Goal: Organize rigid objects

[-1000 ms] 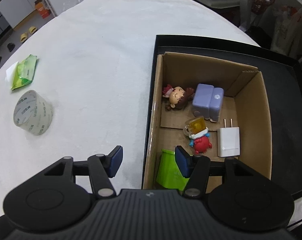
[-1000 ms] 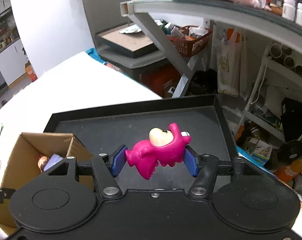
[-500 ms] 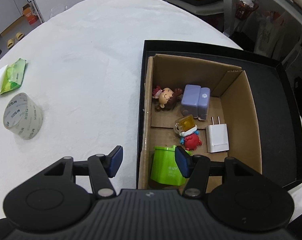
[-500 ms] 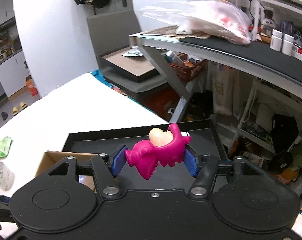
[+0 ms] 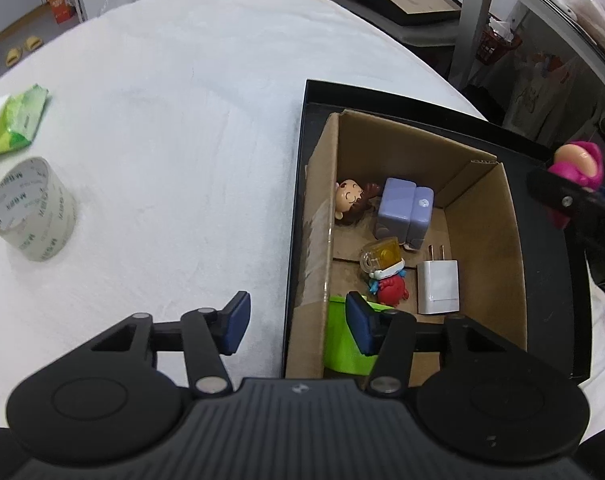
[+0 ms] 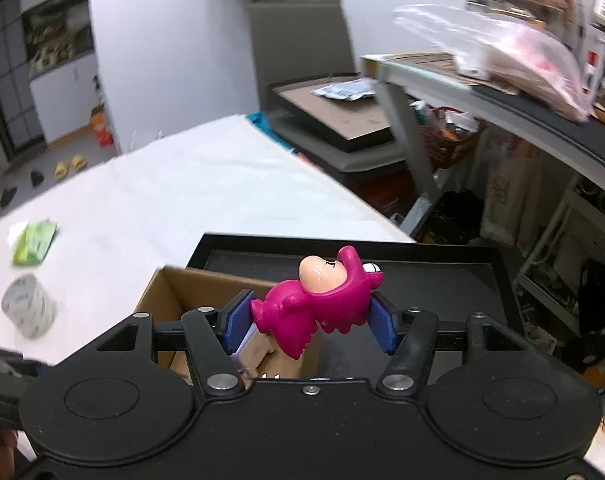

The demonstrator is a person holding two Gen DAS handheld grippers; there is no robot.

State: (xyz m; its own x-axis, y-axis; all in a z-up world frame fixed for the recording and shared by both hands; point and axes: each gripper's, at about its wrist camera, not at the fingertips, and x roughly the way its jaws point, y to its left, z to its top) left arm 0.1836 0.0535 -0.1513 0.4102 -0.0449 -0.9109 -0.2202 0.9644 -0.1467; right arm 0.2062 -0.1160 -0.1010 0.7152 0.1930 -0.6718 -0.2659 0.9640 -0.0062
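My right gripper [image 6: 308, 322] is shut on a pink toy figure [image 6: 322, 300] and holds it above the cardboard box [image 6: 166, 300]; the toy also shows at the right edge of the left wrist view [image 5: 578, 168]. My left gripper [image 5: 298, 322] is open and empty over the box's near left wall. The cardboard box [image 5: 482, 208] sits in a black tray [image 5: 550, 280]. It holds a doll figure [image 5: 350, 200], a purple block [image 5: 404, 212], a yellow and red toy [image 5: 384, 268], a white charger [image 5: 438, 286] and a green item [image 5: 342, 340].
A roll of clear tape [image 5: 32, 208] and a green packet [image 5: 16, 120] lie on the white table [image 5: 174, 120] at the left. Both also show in the right wrist view, the tape roll [image 6: 28, 312] below the packet [image 6: 34, 242]. Shelves and clutter stand beyond the table's right side.
My right gripper has moved left with the pink toy, from over the tray to above the box. The left gripper has drawn back and risen slightly; it stays open.
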